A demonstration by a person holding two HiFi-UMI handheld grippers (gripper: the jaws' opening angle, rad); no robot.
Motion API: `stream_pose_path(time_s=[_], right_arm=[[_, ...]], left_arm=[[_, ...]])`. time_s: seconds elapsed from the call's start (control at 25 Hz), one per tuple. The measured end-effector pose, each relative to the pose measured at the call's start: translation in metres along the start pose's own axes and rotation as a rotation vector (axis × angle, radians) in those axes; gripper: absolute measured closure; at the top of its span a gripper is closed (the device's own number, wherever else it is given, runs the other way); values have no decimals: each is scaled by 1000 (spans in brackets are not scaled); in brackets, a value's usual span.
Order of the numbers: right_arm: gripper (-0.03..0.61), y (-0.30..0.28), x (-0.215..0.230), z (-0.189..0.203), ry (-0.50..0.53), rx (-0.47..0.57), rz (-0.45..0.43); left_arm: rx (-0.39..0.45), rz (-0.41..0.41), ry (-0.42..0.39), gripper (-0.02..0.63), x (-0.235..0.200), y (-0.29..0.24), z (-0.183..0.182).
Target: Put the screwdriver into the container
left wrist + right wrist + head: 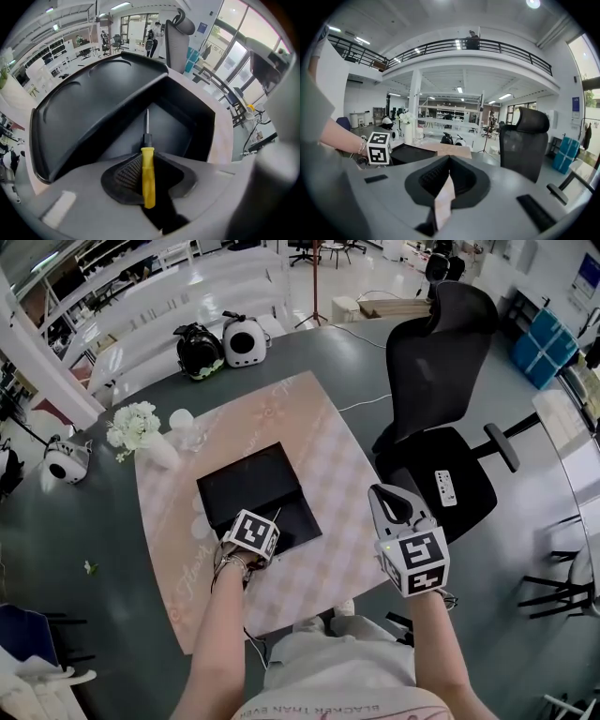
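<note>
Yellow-handled screwdriver (147, 168), thin metal shaft

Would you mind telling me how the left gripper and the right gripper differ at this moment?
The left gripper is shut on the yellow-handled screwdriver; the right gripper is shut on nothing. The left gripper points down into the open black container; the right gripper is held aside, facing out across the room. Both carry a marker cube.

Right tool (449, 158) jaws together, office chair (524, 149) beyond
</note>
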State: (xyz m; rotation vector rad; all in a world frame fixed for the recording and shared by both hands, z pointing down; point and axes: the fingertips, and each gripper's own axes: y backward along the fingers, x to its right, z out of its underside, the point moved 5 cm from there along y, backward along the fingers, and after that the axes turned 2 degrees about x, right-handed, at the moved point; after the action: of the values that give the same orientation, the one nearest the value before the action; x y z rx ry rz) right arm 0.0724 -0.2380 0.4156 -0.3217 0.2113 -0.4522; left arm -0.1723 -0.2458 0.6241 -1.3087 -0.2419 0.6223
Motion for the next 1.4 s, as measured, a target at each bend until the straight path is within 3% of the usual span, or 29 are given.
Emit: stream_pose_path(time_s=[0.24,0.36,0.44,0.8,1.08,1.32,1.4], right_arm=[[572,0,-1,-4,7,5,1],[573,0,-3,-7,17,11,-11],[573,-1,-4,-10,26,19,-21],[574,-2,-10,-30,63,72,-66],[574,-5,-26,-64,93,154,-129],[574,-2,-44,-113,109,284,-211],[572,2,-51,-133,119,341,-234]], left_arm=[[-1,35,9,524,-1,0,1],[19,66,30,447,1,2,0],[48,48,37,419,-1,9,-3],[227,9,54,411,5,62,-12],[502,-105,77,411,5,155,-17],[972,-336,97,414,2,272,-4],[1075,-429,98,416,1,305,4]])
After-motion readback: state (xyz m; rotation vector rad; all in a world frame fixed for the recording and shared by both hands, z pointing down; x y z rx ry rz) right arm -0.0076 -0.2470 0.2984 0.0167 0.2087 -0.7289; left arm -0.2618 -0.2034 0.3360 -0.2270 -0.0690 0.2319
